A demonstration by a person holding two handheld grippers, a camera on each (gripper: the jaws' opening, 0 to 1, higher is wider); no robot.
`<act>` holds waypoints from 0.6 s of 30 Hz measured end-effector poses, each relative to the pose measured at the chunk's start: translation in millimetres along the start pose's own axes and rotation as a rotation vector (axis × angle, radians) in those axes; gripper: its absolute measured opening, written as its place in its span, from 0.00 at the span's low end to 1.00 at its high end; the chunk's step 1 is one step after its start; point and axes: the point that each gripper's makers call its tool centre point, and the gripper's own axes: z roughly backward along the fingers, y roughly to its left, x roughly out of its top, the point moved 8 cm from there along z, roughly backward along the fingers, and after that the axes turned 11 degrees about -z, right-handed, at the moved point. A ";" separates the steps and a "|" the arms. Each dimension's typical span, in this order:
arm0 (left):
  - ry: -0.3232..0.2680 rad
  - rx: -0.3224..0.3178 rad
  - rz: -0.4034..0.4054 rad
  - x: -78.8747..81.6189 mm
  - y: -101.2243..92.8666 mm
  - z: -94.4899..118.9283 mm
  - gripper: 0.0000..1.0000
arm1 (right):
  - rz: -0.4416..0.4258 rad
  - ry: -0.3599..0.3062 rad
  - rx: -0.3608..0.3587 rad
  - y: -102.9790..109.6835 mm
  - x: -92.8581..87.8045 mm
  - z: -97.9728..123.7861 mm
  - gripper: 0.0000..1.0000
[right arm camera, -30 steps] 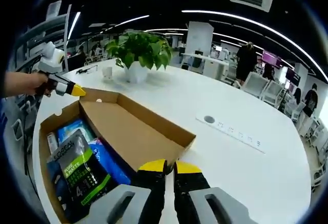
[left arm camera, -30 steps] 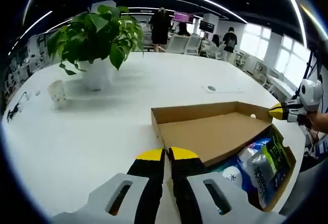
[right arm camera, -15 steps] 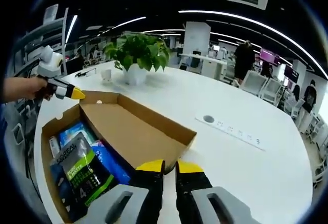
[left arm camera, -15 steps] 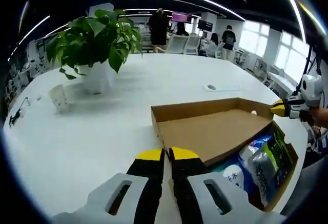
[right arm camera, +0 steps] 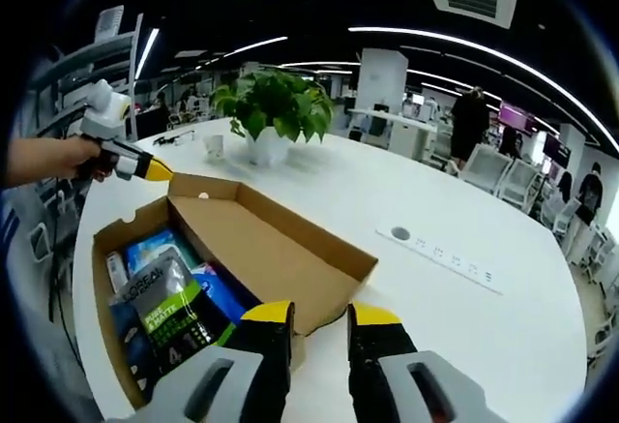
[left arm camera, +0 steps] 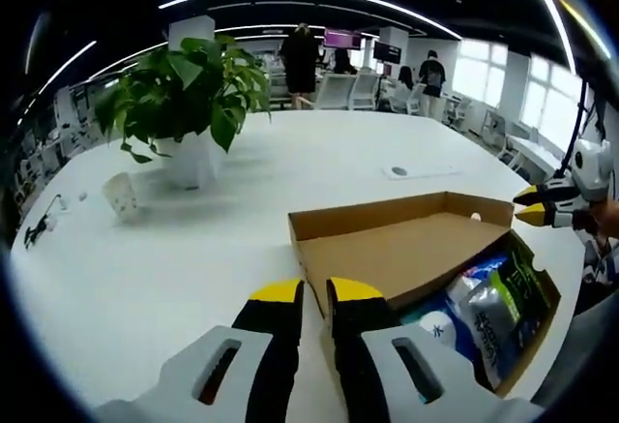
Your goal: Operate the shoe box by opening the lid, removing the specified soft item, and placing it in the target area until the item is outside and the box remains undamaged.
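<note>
A brown cardboard shoe box (right arm camera: 104, 278) stands on the white table, its lid (right arm camera: 261, 249) raised and tilted over the inside. Below the lid lie a dark green L'Oreal pouch (right arm camera: 172, 312) and blue packets (right arm camera: 153, 247). My right gripper (right arm camera: 322, 314) is open, with the lid's near corner between its spread jaws. In the left gripper view the lid (left arm camera: 397, 254) slopes over the pouches (left arm camera: 495, 312). My left gripper (left arm camera: 316, 292) is slightly open at the lid's near corner. The right gripper (left arm camera: 532, 207) also shows by the far corner, tips apart. The left gripper (right arm camera: 145, 165) sits by the lid's other corner.
A potted green plant (left arm camera: 189, 94) (right arm camera: 276, 104) and a small white cup (left arm camera: 121, 196) stand on the table beyond the box. A flush socket strip (right arm camera: 440, 249) lies to the right. A hand (right arm camera: 48, 157) holds the left gripper. People and chairs are far behind.
The jaws of both grippers have spread apart at the lid's corners. The lid stays tilted over the box. Both views shifted slightly.
</note>
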 end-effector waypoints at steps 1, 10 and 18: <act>-0.001 0.002 -0.001 0.2 -1.0 2.6 0.10 | -0.002 0.000 0.002 0.9 -0.1 1.6 0.20; -0.011 0.002 -0.010 3.3 -6.6 19.1 0.18 | 0.019 0.000 0.019 6.9 -2.8 16.4 0.28; -0.009 -0.024 -0.027 2.5 -19.4 32.7 0.22 | 0.017 0.013 0.046 14.7 -11.6 33.1 0.34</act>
